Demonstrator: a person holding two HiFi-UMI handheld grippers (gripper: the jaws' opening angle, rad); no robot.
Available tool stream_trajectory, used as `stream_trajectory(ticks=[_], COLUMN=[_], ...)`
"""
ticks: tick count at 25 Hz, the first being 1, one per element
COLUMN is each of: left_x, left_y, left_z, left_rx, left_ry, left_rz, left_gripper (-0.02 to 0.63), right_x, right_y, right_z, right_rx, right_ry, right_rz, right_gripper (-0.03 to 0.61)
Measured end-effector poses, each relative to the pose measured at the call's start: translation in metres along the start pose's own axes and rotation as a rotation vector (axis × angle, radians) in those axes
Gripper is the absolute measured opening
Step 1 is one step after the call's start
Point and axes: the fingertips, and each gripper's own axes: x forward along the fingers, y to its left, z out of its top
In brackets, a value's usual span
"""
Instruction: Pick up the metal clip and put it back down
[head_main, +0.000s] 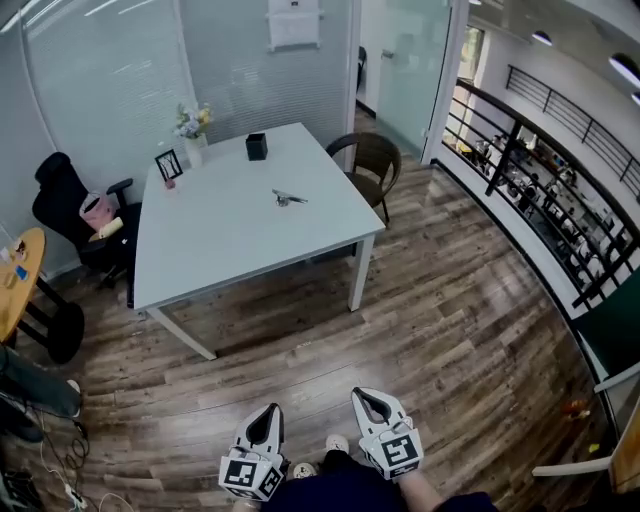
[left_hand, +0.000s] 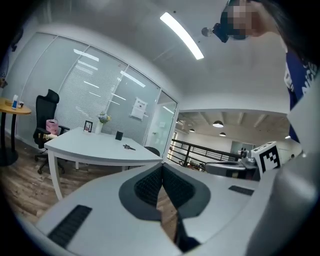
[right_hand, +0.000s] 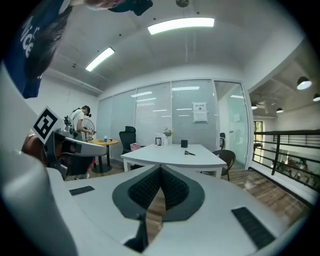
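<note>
The metal clip (head_main: 288, 199) lies flat on the white desk (head_main: 220, 240), in its right half, nearer the right edge than the left and about midway between the far and near edges. Nothing touches it. A small black box (head_main: 256, 146) stands by the far edge, and a photo frame (head_main: 168, 164) and a vase of flowers (head_main: 193, 133) sit at the far left corner. A brown chair (head_main: 373, 160) stands just off the far right corner.

Both tools are held low over the wooden floor (head_main: 430, 330), well apart from the desk. The left hand-held gripper (head_main: 268, 410) has its jaws pressed together with nothing between them, and so does the right hand-held gripper (head_main: 368, 397).
</note>
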Motion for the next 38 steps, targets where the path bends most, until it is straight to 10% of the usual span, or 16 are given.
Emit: stream_trajectory(ticks=[4,7,11,28,38], left_x=[-0.005,-0.006,-0.003,0.046,0.093], left_y=[-0.001,-0.011,-0.016,-0.034,-0.049], left_z=[-0.005,-0.007,-0.009,-0.013,-0.026], left_rx=[-0.031,-0.082,-0.054,-0.012,-0.116], left_ry=[0.005,0.006,0.01,0.008,0.075], left_rz=[-0.026,-0.112,-0.106,-0.052,-0.252], left_gripper=[0.033,0.298,0.404,0.414,0.414], right_x=[-0.001,0.004,0.004,0.019,0.046], right_y=[-0.001,0.006,0.006,-0.046,-0.055], right_z=[0.005,0.003,-0.003,-0.01,-0.013], right_rx=[0.046,0.055,0.045,0.003,0.001], right_ry=[-0.027,-0.018,0.002,0.036,0.068], right_rz=[0.007,0.08,0.125,0.128,0.14], right_gripper=[0.022,0.265,0.382,0.382,0.373])
